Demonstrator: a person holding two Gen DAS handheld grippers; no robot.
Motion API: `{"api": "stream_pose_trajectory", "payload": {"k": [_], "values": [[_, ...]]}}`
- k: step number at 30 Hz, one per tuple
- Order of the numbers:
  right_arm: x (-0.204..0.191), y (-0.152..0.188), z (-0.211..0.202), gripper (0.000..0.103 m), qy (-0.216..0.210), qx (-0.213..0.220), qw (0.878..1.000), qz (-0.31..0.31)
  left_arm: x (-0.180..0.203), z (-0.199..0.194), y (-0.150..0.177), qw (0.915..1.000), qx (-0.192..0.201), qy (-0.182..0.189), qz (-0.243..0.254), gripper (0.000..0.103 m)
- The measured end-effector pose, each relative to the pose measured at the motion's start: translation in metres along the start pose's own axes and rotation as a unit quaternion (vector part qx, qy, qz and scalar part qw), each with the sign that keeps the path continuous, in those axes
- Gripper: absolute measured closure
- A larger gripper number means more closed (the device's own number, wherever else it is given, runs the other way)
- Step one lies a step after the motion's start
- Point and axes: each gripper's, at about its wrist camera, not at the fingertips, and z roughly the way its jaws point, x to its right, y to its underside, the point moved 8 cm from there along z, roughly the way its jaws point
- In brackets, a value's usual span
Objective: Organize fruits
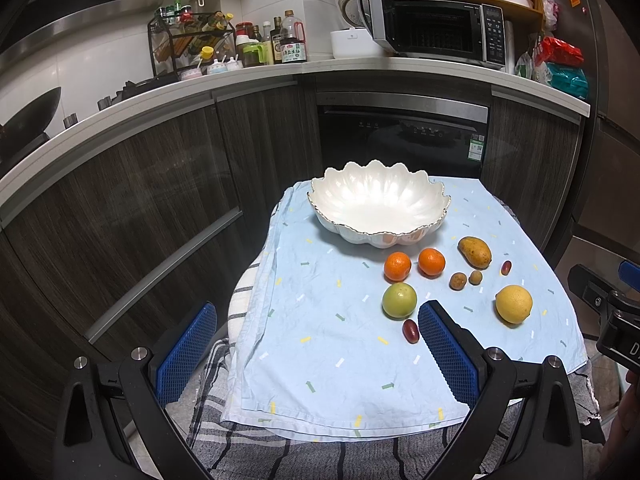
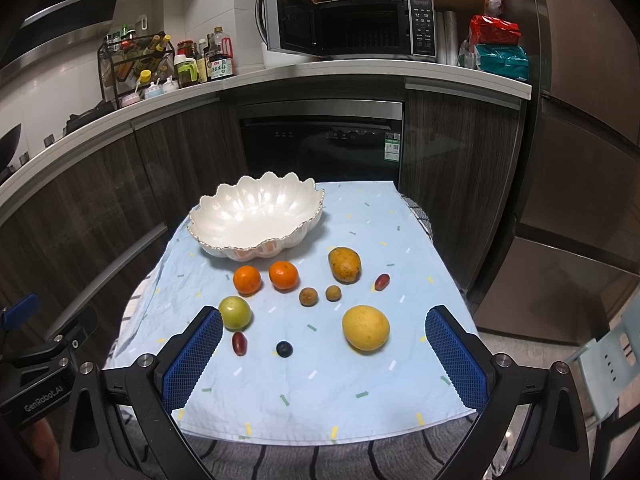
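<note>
An empty white scalloped bowl [image 1: 378,204] [image 2: 256,216] stands at the back of a light blue cloth [image 1: 320,344] [image 2: 320,392]. In front of it lie two oranges [image 1: 397,266] [image 2: 283,275], a green apple [image 1: 399,299] [image 2: 235,312], a mango [image 1: 475,252] [image 2: 344,265], a yellow lemon [image 1: 513,303] [image 2: 365,327], two small brown fruits [image 2: 308,295], two red grapes [image 1: 410,331] [image 2: 239,343] and a dark blueberry [image 2: 284,349]. My left gripper [image 1: 318,350] is open and empty above the cloth's front left. My right gripper [image 2: 324,360] is open and empty, near the lemon.
The cloth covers a small table over a striped towel [image 1: 256,456]. Behind are dark cabinets, a built-in dishwasher [image 2: 320,144], and a counter with an open microwave [image 2: 352,24] and condiment bottles [image 1: 272,42]. A fridge [image 2: 580,160] and a pale chair [image 2: 608,368] stand at right.
</note>
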Motion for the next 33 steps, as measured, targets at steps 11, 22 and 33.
{"api": "stream_pose_trajectory", "payload": {"k": [11,22,33], "values": [[0.0,0.004,0.003,0.0,-0.001,-0.002,1.0,-0.001,-0.001,0.002,0.002,1.0,-0.004,0.0,0.002,0.0],[0.003,0.002,0.015,0.0,0.003,-0.009,1.0,-0.002,0.007,0.013,-0.004,0.9997,0.002,-0.002,0.022,0.0],[0.008,-0.009,0.025,0.0,0.01,-0.002,1.0,-0.01,0.016,0.02,-0.018,0.9992,0.016,0.0,0.037,0.0]]}}
